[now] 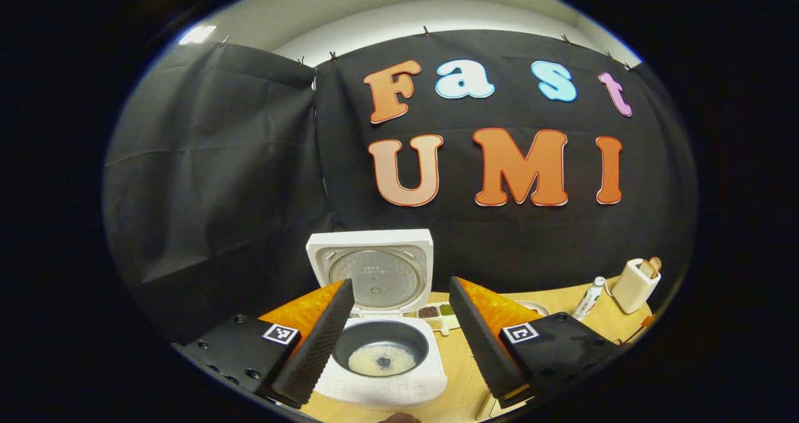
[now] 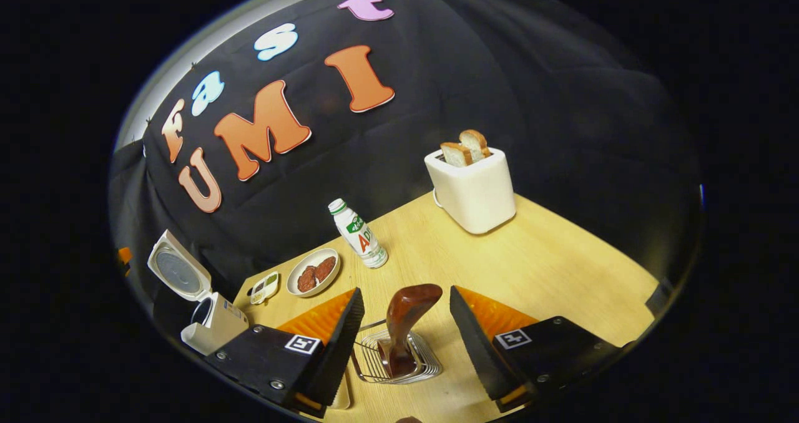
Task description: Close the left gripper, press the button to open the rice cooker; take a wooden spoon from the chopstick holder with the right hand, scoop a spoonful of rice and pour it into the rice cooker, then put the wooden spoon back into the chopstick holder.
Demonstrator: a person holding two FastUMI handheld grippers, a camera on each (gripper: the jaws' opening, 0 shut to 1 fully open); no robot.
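We record the rice cooker with its lid standing open and upright at the back, the inner pot exposed and a thin patch of rice lying on its bottom. The left gripper hangs just in front of the cooker with its fingers spread wide, touching nothing; the pot sits between them in the left gripper view. Behind the cooker we note a small divided tray with dark and green contents, a white bottle, and a white toaster at the far right of the wooden table. In the right gripper view, the right gripper is also spread apart, with nothing between its pads pressed. Directly between and below its fingers stands the wire chopstick holder, and the wooden spoon stands in it, bowl end up and leaning slightly right; neither finger touches the spoon as far as we can tell, though the fisheye distortion near the lower edge makes the gap on the left side hard to judge. Farther off we see a plate with two dark brown pieces, the bottle beside it, and the toaster with two bread slices standing out of its top. The open cooker appears at the left edge.
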